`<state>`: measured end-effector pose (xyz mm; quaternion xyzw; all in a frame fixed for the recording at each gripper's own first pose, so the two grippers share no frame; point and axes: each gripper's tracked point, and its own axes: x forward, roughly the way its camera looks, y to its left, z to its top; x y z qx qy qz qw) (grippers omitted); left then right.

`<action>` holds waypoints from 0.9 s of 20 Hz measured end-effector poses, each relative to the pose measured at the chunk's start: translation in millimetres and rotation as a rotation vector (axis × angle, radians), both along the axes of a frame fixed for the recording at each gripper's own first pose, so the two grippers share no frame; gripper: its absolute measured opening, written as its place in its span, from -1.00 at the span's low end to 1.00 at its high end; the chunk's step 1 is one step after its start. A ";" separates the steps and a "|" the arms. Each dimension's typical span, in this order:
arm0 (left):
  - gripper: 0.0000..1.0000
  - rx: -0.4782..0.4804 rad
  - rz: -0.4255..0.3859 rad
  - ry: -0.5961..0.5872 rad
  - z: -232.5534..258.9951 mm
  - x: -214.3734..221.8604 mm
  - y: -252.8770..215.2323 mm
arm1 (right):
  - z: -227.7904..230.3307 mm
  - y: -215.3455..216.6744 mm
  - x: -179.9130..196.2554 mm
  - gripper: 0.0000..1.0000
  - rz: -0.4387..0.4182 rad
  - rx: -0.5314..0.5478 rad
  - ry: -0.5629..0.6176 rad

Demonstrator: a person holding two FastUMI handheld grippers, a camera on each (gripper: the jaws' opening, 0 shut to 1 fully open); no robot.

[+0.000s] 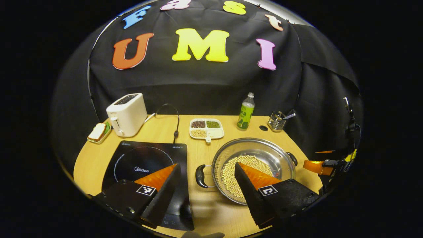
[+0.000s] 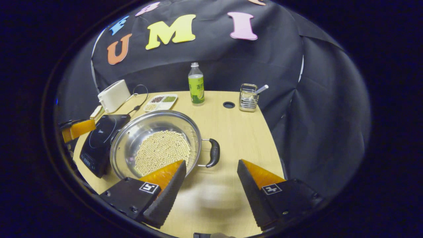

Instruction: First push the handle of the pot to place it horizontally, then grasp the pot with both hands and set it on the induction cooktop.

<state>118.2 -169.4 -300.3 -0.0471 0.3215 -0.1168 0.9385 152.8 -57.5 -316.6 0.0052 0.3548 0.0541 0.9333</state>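
A shiny round steel pot [image 1: 253,168] of pale beans sits near the middle of the wooden surface [image 2: 238,129], beside the black induction cooktop [image 1: 145,165] toward its left edge. Both handles lie roughly along the surface's width. The left tongs [image 1: 208,180], fingers apart, frame the pot's left black handle [image 1: 201,176]; the right tongs [image 2: 211,175], also apart, hover just short of the right black handle [image 2: 214,152]. Each set looks equally near its own handle.

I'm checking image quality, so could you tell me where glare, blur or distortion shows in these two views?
Left gripper view: fisheye bends the table edge; glare on the pot wall. Right gripper view: same bending; a soft blurred patch on the table between the claw fingers.
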 end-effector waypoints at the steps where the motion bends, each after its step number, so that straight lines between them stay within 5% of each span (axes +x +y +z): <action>1: 0.93 0.010 -0.003 0.032 -14.5 6.3 -4.5 | -5.9 3.7 8.7 0.97 0.018 0.002 0.013; 10: 0.94 0.056 -0.019 0.217 -95.5 34.6 -25.4 | -60.1 13.5 50.1 0.99 0.091 0.003 0.170; 13: 0.92 0.068 -0.017 0.238 -102.0 37.3 -26.8 | -68.8 20.0 52.8 0.89 0.103 0.006 0.216; 15: 0.87 0.087 -0.007 0.252 -107.0 40.6 -23.5 | -73.2 21.4 55.5 0.65 0.092 -0.009 0.249; 16: 1.00 0.089 0.005 0.255 -107.2 41.7 -20.7 | -73.0 20.5 55.7 0.56 0.082 -0.006 0.257; 17: 0.65 0.093 0.014 0.262 -108.8 42.5 -18.4 | -71.7 20.3 55.6 0.53 0.071 0.005 0.268; 18: 0.57 0.088 0.012 0.273 -110.0 43.1 -18.3 | -73.0 20.5 54.9 0.51 0.056 0.020 0.284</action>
